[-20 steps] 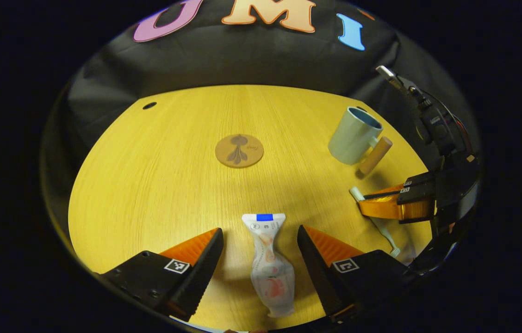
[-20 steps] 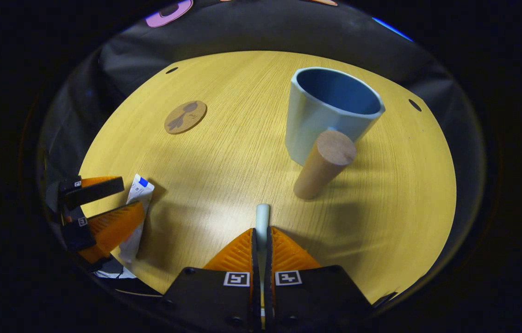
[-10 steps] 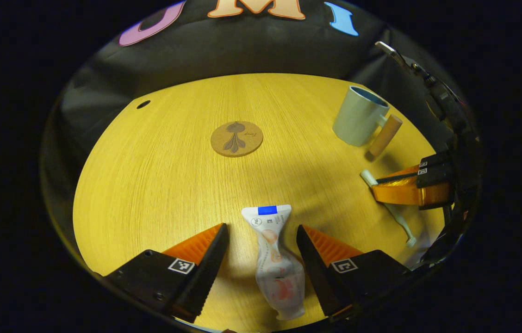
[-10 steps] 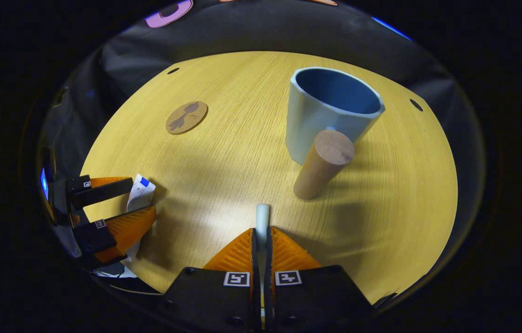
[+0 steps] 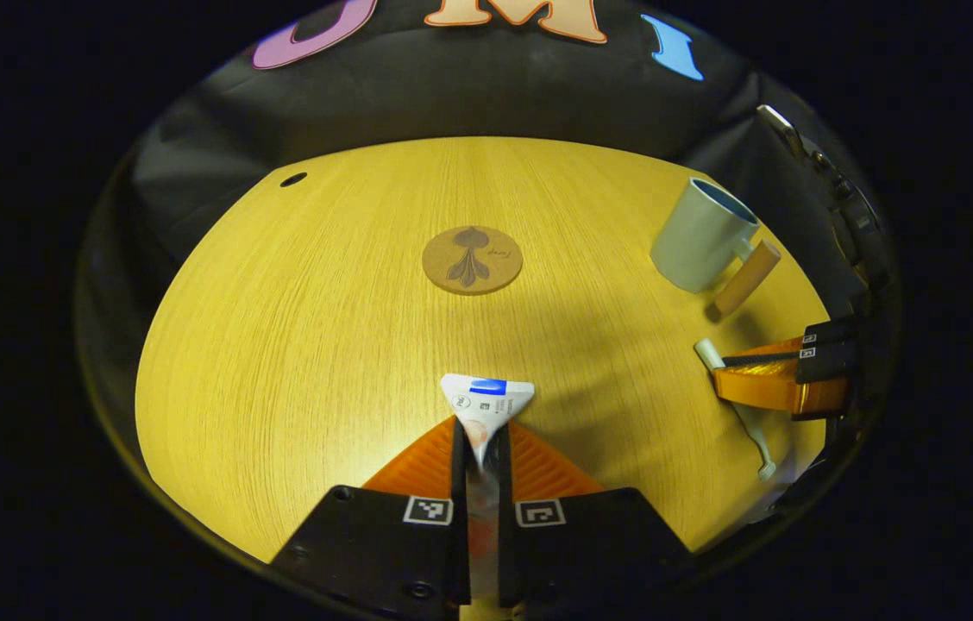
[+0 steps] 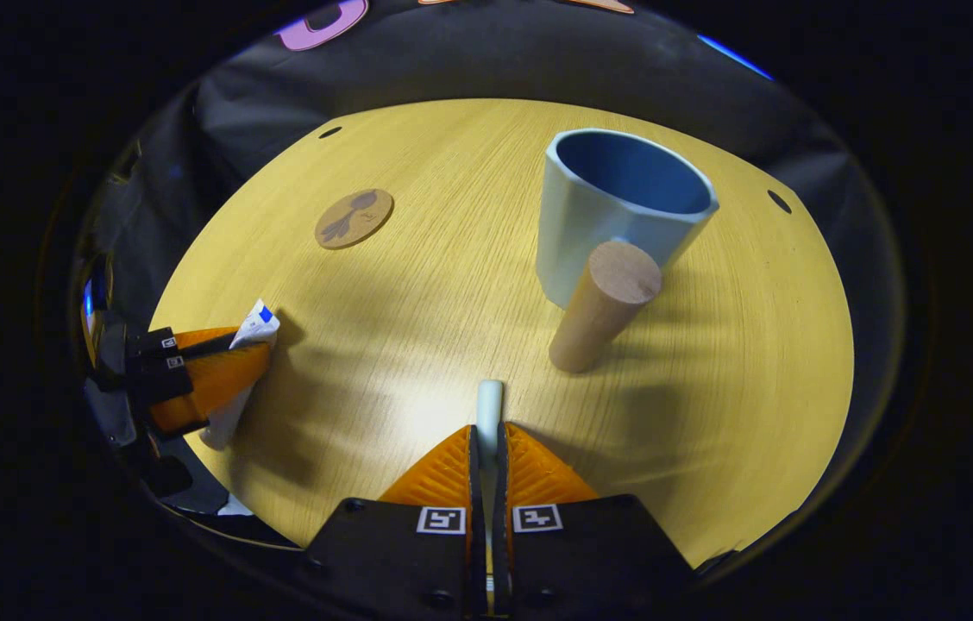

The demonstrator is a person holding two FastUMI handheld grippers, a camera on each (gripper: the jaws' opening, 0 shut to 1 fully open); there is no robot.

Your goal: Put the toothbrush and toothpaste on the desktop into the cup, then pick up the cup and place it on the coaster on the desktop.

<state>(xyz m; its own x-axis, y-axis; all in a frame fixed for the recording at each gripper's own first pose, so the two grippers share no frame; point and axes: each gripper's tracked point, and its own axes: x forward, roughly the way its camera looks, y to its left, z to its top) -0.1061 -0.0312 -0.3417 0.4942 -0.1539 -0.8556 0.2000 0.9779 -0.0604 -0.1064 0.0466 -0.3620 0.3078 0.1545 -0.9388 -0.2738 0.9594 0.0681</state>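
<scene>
Both items gripped, cup yet to be filled

In the left gripper view, the left gripper is clamped on the toothpaste, whose flat end fans out just past the fingertips, low over the table; off to the side, the right gripper pinches the toothbrush, angled down at the tabletop. In the right gripper view, that gripper points level toward the cup, closed on the toothbrush handle, while the left gripper holds the tube near the table edge. The cup stands empty, its wooden handle facing the camera, well apart from the bare coaster; every placement remains.
</scene>
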